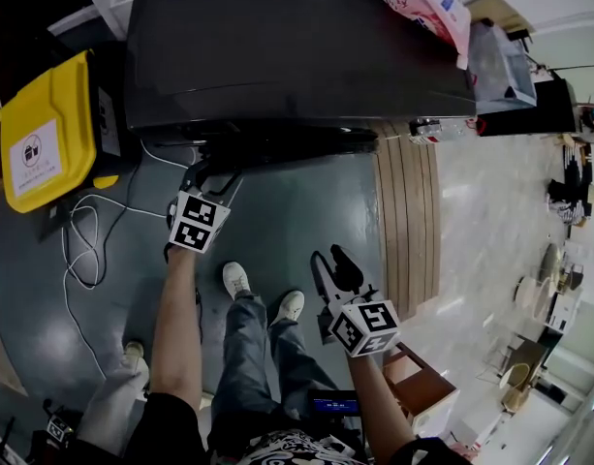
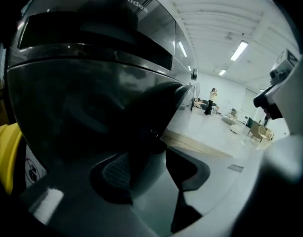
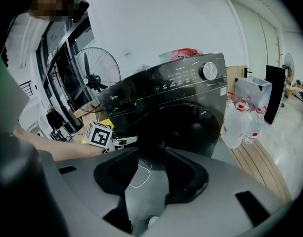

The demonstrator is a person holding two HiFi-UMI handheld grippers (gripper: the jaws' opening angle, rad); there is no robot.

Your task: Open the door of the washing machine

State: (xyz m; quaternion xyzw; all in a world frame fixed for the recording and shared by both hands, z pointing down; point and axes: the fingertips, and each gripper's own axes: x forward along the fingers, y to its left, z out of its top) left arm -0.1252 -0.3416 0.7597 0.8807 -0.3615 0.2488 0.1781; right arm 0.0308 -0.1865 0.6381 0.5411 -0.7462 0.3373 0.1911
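The washing machine (image 1: 297, 56) has a hard, smooth, heavy-looking door (image 3: 191, 125) on its front; the left gripper (image 1: 211, 175) is spread at the door's edge, a good spot to grab, and the right gripper (image 1: 333, 264) waits spread and empty, farther back.

Left gripper (image 2: 152, 151) held at the washing machine (image 2: 97, 28)
Its jaws are seen apart, with the door (image 2: 87, 112) edge set between their tips; a yellow bin (image 2: 2, 157) is seen left of the door.

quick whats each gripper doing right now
Left gripper: open, jaws at the edge of the washing machine door.
Right gripper: open, holding nothing.
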